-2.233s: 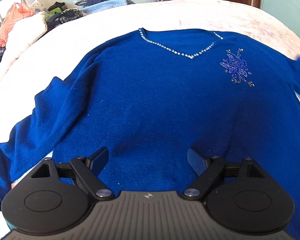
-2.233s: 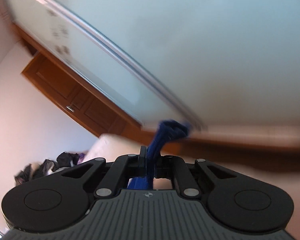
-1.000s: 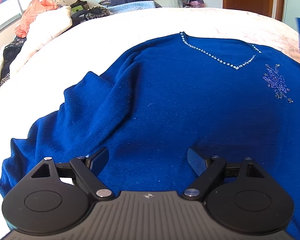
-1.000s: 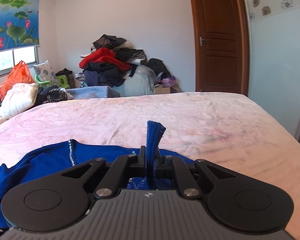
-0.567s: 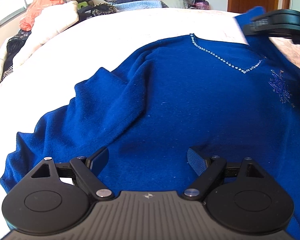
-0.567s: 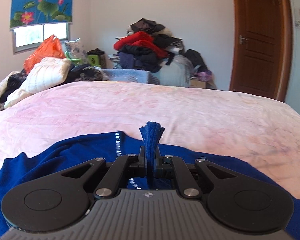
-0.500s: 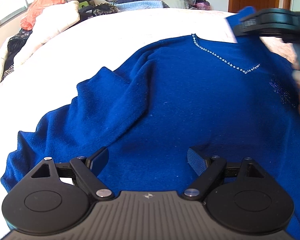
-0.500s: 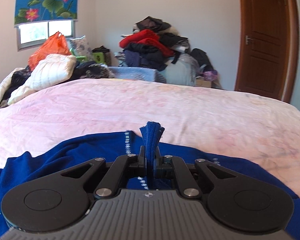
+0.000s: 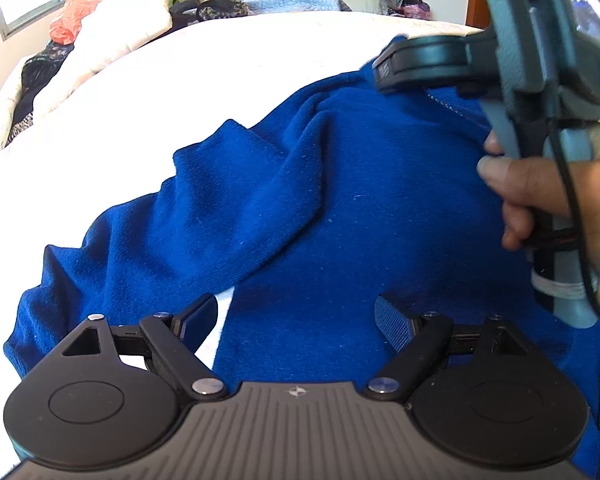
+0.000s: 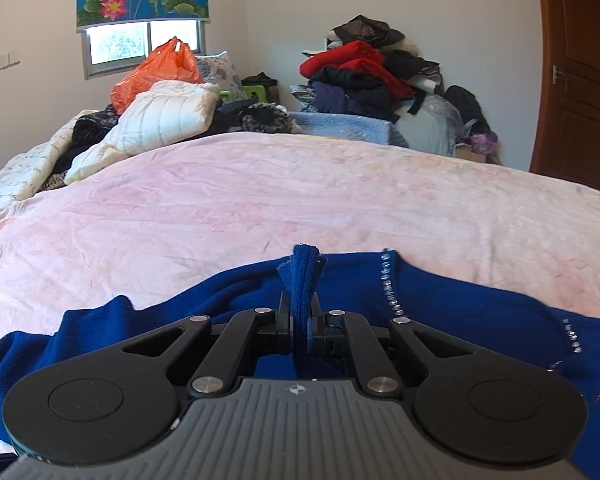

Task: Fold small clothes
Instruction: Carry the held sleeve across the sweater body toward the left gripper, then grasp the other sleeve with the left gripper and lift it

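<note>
Blue sweater: spread flat on the pink bedspread, one sleeve lying slantwise at the left.
Right gripper: clamped tight on a bunched fold of the sweater, above its sparkly neckline.
Left gripper: wide apart, empty, over the lower body of the sweater.
Hand: wrapped round the right gripper's handle.

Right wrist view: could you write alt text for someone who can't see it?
The right gripper, jaws shut, pinches a fold of a blue sweater that lies on a pink bedspread. Behind the bed are a white pillow, an orange plastic bag and a heap of clothes.
</note>
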`<action>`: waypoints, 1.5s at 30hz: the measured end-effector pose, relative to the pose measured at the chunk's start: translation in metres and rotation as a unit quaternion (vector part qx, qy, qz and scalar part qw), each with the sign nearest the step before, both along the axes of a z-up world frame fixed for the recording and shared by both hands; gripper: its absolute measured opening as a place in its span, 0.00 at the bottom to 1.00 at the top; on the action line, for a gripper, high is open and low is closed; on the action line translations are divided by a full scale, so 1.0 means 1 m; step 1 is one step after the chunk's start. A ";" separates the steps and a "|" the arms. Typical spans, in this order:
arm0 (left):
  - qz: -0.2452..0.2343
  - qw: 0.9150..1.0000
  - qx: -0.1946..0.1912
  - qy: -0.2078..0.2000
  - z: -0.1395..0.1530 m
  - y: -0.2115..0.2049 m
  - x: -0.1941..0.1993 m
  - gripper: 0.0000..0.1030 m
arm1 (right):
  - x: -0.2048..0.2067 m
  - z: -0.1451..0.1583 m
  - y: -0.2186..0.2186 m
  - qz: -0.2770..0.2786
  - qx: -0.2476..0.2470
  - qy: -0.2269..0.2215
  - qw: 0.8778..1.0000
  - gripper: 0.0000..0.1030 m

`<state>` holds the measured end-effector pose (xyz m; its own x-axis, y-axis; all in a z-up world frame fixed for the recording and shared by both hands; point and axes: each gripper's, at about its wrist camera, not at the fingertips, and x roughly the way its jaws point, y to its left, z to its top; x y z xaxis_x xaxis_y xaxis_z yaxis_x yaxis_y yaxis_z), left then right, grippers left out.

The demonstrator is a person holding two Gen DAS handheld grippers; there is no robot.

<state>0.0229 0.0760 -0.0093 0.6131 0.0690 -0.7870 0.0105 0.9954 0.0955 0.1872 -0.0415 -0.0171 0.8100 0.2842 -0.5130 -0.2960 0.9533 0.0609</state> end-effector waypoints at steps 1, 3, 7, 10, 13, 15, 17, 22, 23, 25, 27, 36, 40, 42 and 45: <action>0.002 1.000 -0.002 0.000 0.000 0.002 0.000 0.83 | 0.001 -0.003 0.002 0.010 0.007 0.010 1.000 0.15; 0.006 1.000 -0.005 0.001 0.000 0.006 0.000 0.83 | 0.006 -0.010 0.003 0.029 0.033 0.045 0.998 0.25; 0.011 1.000 -0.012 0.001 0.001 0.013 -0.003 0.83 | 0.004 -0.009 -0.021 0.050 0.154 0.083 0.983 0.42; 0.014 1.000 -0.018 0.007 -0.002 0.014 -0.004 0.83 | -0.005 0.003 -0.036 0.022 0.173 0.070 0.982 0.42; 0.011 1.000 -0.020 0.009 -0.003 0.013 -0.005 0.83 | -0.012 0.008 -0.034 0.020 0.127 0.073 0.989 0.40; 0.011 1.000 -0.015 0.009 -0.004 0.012 -0.006 0.83 | -0.013 0.000 -0.024 0.034 0.100 0.097 0.990 0.40; 0.013 1.000 -0.014 0.008 -0.003 0.013 -0.008 0.83 | -0.011 -0.013 -0.014 0.037 0.074 0.127 0.988 0.42; 0.023 1.000 -0.010 0.005 -0.003 0.017 -0.008 0.83 | -0.031 -0.010 -0.015 0.025 0.072 0.102 0.992 0.48; 0.026 1.000 -0.012 0.007 -0.004 0.018 -0.007 0.83 | -0.036 -0.008 -0.017 0.028 0.077 0.098 0.992 0.52; 0.028 0.999 -0.019 0.010 -0.006 0.019 -0.005 0.83 | -0.042 -0.010 -0.018 0.023 0.064 0.095 0.993 0.61; 0.027 0.999 -0.019 0.009 -0.006 0.019 -0.005 0.83 | -0.047 -0.015 -0.019 0.009 0.039 0.088 0.995 0.61; 0.032 0.999 -0.015 0.009 -0.007 0.018 -0.005 0.83 | -0.063 -0.046 -0.005 0.039 -0.057 0.044 0.997 1.00; 0.033 0.999 -0.016 0.010 -0.008 0.019 -0.005 0.84 | -0.065 -0.046 -0.001 0.040 -0.072 0.035 0.996 1.00; 0.033 0.999 -0.015 0.009 -0.009 0.019 -0.005 0.83 | -0.063 -0.045 -0.005 0.040 -0.059 0.041 0.997 1.00; 0.034 0.999 -0.015 0.010 -0.010 0.020 -0.005 0.83 | -0.065 -0.046 -0.004 0.039 -0.062 0.038 0.997 1.00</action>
<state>0.0183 0.0963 -0.0192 0.5925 0.0867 -0.8009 -0.0566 0.9962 0.0660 0.1224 -0.0455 -0.0631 0.7456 0.2752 -0.6069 -0.3681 0.9293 -0.0309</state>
